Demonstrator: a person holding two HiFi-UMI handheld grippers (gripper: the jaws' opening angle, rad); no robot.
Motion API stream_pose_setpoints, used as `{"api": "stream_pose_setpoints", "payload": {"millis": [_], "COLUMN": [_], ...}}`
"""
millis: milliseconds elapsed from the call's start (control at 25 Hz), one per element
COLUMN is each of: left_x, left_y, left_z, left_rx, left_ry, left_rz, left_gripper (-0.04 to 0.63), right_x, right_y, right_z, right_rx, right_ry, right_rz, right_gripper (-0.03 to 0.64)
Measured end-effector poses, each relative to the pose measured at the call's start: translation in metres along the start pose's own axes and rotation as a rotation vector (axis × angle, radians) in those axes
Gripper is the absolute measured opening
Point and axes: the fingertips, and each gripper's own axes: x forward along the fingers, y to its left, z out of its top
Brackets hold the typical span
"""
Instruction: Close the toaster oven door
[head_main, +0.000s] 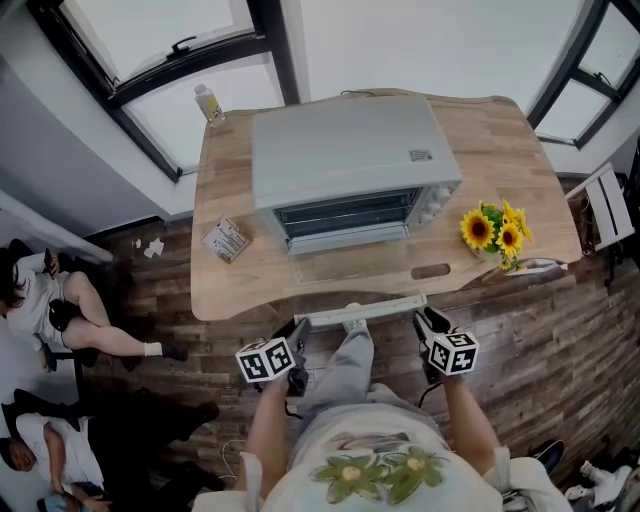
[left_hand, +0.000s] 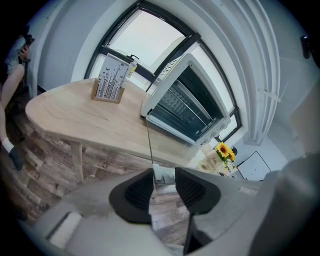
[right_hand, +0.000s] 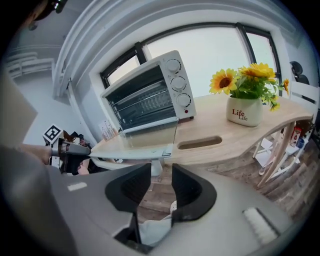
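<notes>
Non-task stuff around me

Wooden table (head_main: 500, 150) has a slot cutout (head_main: 430, 271) near its front edge. Sunflowers (head_main: 495, 232) in a white pot (right_hand: 244, 111) printed "Life" stand front right. A bottle (head_main: 209, 104) is at the back left corner and a small stand of printed cards (head_main: 226, 240) sits on the left side. Windows (head_main: 180, 60) are behind the table. Crumpled paper (head_main: 153, 247) lies on the plank floor (head_main: 560, 350), and a seated person (head_main: 60, 305) is far to my left.
</notes>
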Motion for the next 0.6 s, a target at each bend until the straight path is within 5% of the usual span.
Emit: {"api": "stream_pose_setpoints", "payload": {"millis": [600], "left_x": [-0.006], "left_y": [-0.008], "left_z": [0.008], "left_rx": [0.013], "left_ry": [-0.040], "left_rz": [-0.009], "left_gripper": [0.144], "right_x": [0.021], "right_y": [0.011], "right_z": [0.011], "right_rx": [-0.109], "right_ry": [0.001], "right_rz": [-0.029], "right_gripper": [0.080]}}
